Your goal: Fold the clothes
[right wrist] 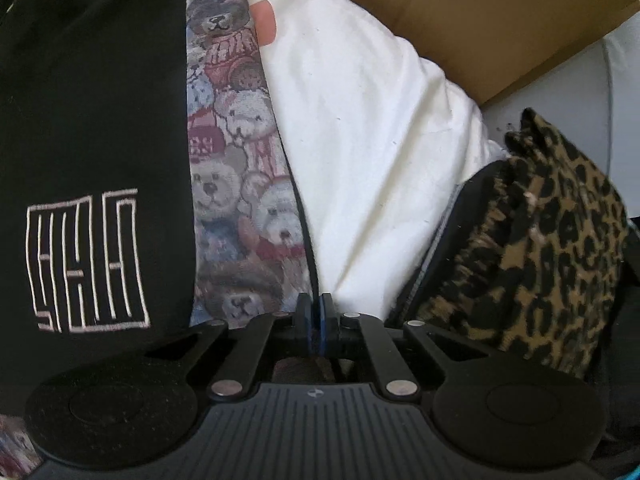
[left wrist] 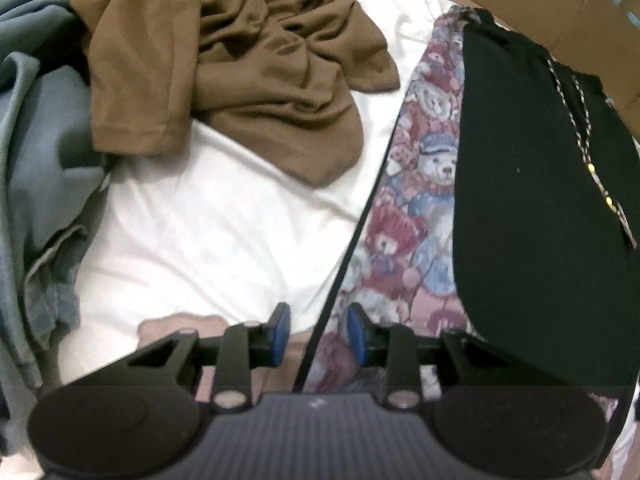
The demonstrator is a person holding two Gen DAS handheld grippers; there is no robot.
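White sheet (left wrist: 208,232) covers the bed under everything I can see. My left gripper (left wrist: 318,334) hangs above it with its two blue pads (left wrist: 282,334) apart, let go, and nothing is squeezed between them. A thin black edge of the teddy bear cloth (left wrist: 424,200) runs up through the gap, but the pads do not press on it.

On the teddy bear cloth lies the black top (left wrist: 540,200), spread flat, with a thin patterned cord (left wrist: 576,120) across it. In my right view the same black top (right wrist: 92,100) shows a white line logo (right wrist: 86,260), and the teddy bear cloth (right wrist: 236,184) peeks out just beside it.

My right gripper (right wrist: 315,320) is clenched tight. Its blue pads (right wrist: 326,322) meet at the black edge of the teddy bear cloth, and I cannot tell if any cloth is pinched between them.

To the left of my left gripper, a brown shirt (left wrist: 256,72) lies in a crumpled heap on the sheet, and a grey-blue cloth (left wrist: 36,152) is bunched at the side, touching the brown shirt.

To the right of my right gripper sits a leopard print cloth (right wrist: 544,260), rumpled, on top of something dark.

A brown cardboard box (right wrist: 460,12) stands behind the bed. I can only see its wall, so I cannot tell what is in it
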